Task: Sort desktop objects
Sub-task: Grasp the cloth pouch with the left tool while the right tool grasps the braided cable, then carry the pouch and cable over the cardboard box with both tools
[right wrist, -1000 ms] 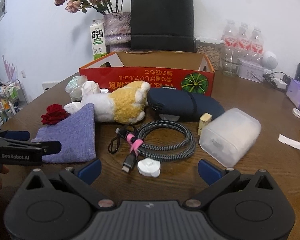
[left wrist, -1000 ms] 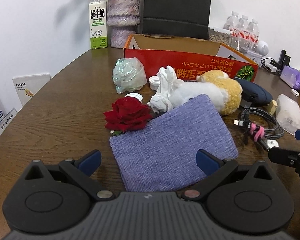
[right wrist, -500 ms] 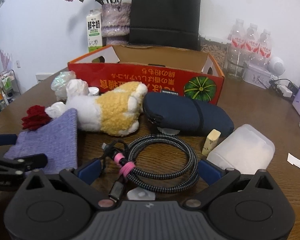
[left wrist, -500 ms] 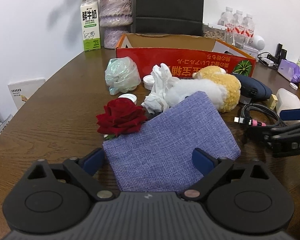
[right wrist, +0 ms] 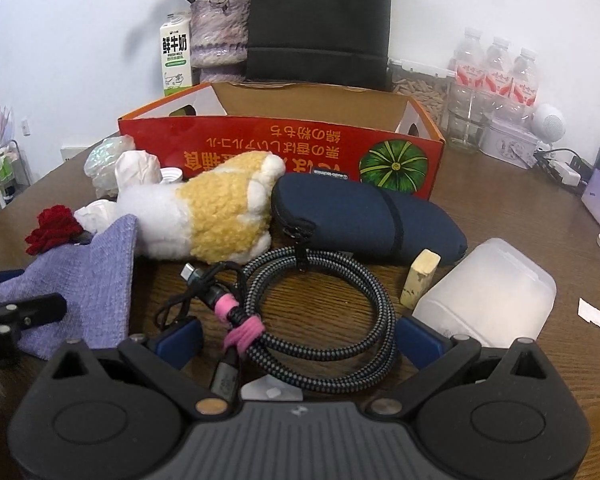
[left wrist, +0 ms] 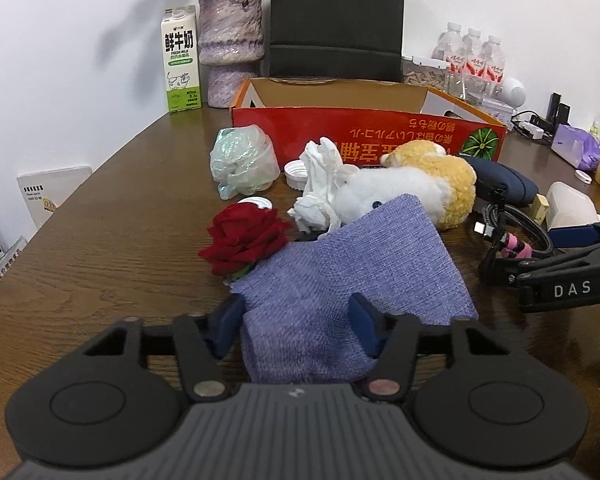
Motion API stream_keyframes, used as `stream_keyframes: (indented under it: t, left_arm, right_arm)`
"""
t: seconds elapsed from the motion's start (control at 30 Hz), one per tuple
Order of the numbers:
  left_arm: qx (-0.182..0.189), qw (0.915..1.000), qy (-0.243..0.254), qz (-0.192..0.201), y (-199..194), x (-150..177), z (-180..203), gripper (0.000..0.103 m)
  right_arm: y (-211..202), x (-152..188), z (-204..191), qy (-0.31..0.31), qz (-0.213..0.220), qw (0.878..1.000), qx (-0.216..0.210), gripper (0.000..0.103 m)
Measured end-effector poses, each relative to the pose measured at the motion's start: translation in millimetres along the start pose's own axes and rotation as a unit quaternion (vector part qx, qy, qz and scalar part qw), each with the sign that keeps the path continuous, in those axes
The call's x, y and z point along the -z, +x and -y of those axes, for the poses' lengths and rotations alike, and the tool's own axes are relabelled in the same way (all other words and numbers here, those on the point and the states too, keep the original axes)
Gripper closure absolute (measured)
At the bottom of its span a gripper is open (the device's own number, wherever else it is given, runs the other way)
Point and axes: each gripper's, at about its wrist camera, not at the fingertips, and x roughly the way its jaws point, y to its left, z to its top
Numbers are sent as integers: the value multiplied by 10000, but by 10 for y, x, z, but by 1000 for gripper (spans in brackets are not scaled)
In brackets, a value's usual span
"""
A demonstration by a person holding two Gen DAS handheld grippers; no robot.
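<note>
My left gripper [left wrist: 296, 328] has its jaws partly closed around the near end of a purple cloth [left wrist: 352, 264], which is bunched and lifted between them. A red rose [left wrist: 246, 238] lies just left of the cloth. A white and yellow plush toy [left wrist: 412, 192] and crumpled white tissue [left wrist: 320, 192] lie behind it. My right gripper [right wrist: 298, 340] is open, its jaws either side of a coiled braided cable [right wrist: 320, 304] with a pink tie. A navy pouch [right wrist: 364, 216] and a frosted plastic box [right wrist: 488, 292] sit beyond it. A red cardboard box [right wrist: 280, 148] stands open behind them.
A clear plastic bag [left wrist: 242, 162] and white bottle caps [left wrist: 296, 172] lie near the box. A milk carton [left wrist: 181, 60], a vase [left wrist: 232, 48] and a black bag [left wrist: 336, 20] stand at the back. Water bottles [right wrist: 496, 72] and a tin [right wrist: 508, 144] stand back right.
My left gripper moved forward onto the purple cloth and its jaws narrowed around it, bunching it. My right gripper moved forward and down over the coiled cable.
</note>
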Motion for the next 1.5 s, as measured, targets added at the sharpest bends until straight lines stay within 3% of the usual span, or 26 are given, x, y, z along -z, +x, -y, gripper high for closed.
stream_keyframes:
  t: [0.1,0.17,0.27,0.6,0.8,1.5]
  left_arm:
    - [44,10000,19,32,-13,7,8,68]
    - [65,10000,18,40,-16,2,7,75]
    - [86,10000,25,42,-20,-2,9,79]
    - [232,9996,8,163,-93,-11,15,85]
    - [434,9978,138,485,-248,-58,81,90]
    - [821,9859,437,1390,-643,-471,223,91]
  right_arm:
    - [-17,10,43,114,33,9999,-110,2]
    - [-47,15,55,157,104,9998,-114,11]
    - [-73,32,83,209,150,9995,-176,12]
    - [-188,91,85,213,321,9991,-176,13]
    - [-328,111,92,234,505,9982,-215,13]
    - [-645,-46,122,158,1200,9920,-347,13]
